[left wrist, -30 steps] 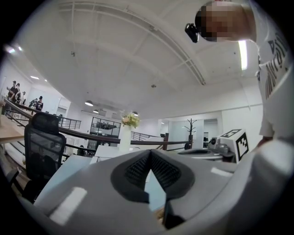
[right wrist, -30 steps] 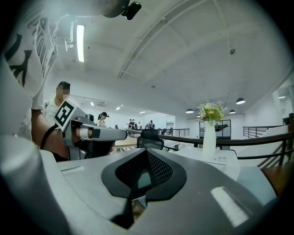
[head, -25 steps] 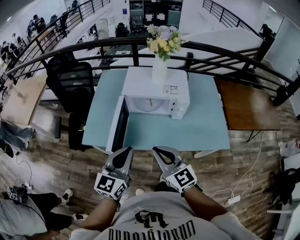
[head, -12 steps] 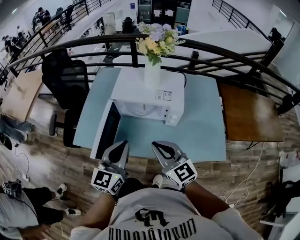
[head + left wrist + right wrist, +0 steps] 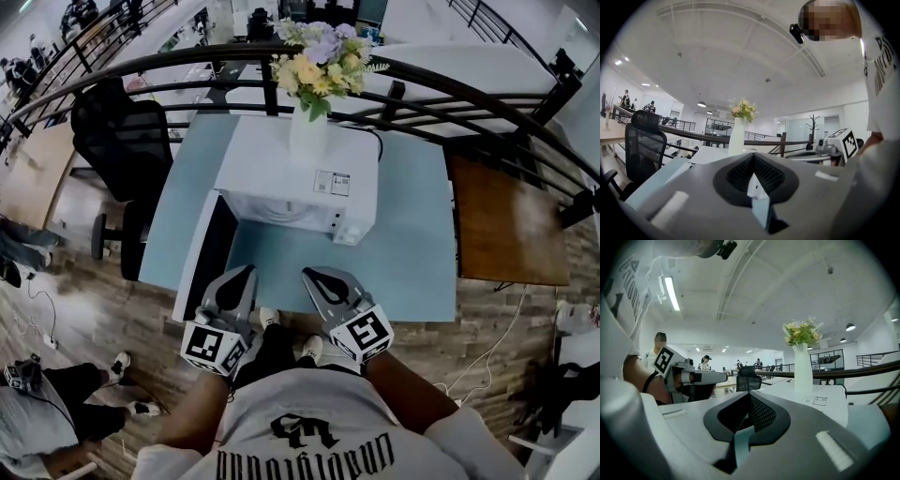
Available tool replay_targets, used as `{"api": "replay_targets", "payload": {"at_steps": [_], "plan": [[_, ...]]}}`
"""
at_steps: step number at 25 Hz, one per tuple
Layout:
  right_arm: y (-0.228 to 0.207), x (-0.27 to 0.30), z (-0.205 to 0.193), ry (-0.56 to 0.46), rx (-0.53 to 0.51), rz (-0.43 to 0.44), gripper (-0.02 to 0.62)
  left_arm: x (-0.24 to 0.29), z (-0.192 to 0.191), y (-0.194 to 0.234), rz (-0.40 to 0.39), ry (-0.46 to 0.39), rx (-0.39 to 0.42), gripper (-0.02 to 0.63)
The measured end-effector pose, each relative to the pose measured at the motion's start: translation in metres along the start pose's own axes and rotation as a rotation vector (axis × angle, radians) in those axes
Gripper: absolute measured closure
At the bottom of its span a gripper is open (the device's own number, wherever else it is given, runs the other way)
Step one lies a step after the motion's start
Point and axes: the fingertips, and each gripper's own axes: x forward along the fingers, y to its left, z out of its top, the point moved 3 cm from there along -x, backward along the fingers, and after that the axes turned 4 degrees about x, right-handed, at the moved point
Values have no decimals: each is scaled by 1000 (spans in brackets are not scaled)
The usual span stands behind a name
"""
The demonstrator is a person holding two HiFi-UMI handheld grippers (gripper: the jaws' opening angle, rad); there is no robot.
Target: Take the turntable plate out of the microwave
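A white microwave (image 5: pixel 298 169) stands on a light blue table (image 5: pixel 412 253), its door (image 5: pixel 202 255) swung open to the left. Its top hides most of the cavity; only a pale sliver of the glass turntable plate (image 5: pixel 278 212) shows inside. My left gripper (image 5: pixel 246 273) and right gripper (image 5: pixel 309 275) hover side by side over the table's near edge, pointing at the microwave. Both are shut with nothing between the jaws. In the left gripper view the left gripper (image 5: pixel 752 155) points level at the microwave top; the right gripper (image 5: pixel 750 394) shows the same in its own view.
A white vase of flowers (image 5: pixel 309 131) stands on the microwave. A black office chair (image 5: pixel 122 150) is left of the table, a brown wooden table (image 5: pixel 506 220) to its right, a black railing (image 5: pixel 450 80) behind. Someone's legs (image 5: pixel 47 412) are on the floor at lower left.
Both grippers have moved forward toward the table and now reach over its near edge. The microwave looks nearer and larger. The jaws stayed shut.
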Motion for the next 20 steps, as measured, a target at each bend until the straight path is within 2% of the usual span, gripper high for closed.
{"api": "replay_targets", "payload": {"at_steps": [11, 20], "plan": [[-46, 54, -39, 42, 162, -61, 594, 44, -33, 51, 15, 41, -34, 557], [-82, 93, -90, 72, 341, -103, 551, 76, -71, 74, 12, 84, -60, 557]]}}
